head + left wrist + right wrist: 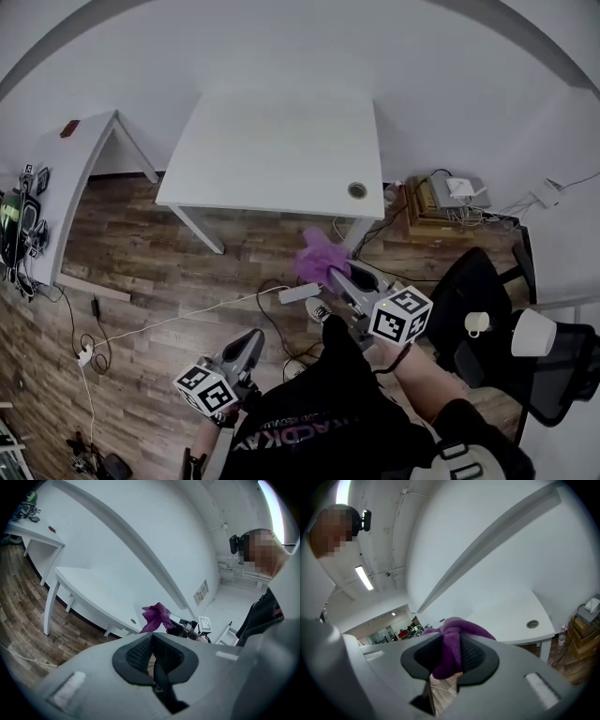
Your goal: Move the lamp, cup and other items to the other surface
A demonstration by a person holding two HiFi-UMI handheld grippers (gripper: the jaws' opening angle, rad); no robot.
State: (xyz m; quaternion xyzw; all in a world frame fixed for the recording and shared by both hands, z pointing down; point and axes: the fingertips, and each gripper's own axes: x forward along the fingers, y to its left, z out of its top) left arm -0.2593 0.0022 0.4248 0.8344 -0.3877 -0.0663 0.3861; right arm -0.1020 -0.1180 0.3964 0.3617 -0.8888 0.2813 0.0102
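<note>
My right gripper point(339, 274) is shut on a purple cloth point(321, 257), held in the air just in front of the white table point(272, 150). In the right gripper view the cloth point(452, 639) is bunched between the dark pads point(474, 654) and spills over their tips. My left gripper point(251, 345) hangs lower at the left, jaws together with nothing in them. The left gripper view also shows the cloth point(156, 616). A white cup point(476, 323) and a white lamp shade point(532, 333) stand on a black surface at the right.
The table top is bare except for a cable hole point(357, 190). A second white desk point(70, 173) at the left carries gear point(17, 220). Cables and a power strip point(298, 292) lie on the wood floor. Boxes with a router point(452, 192) stand by the wall.
</note>
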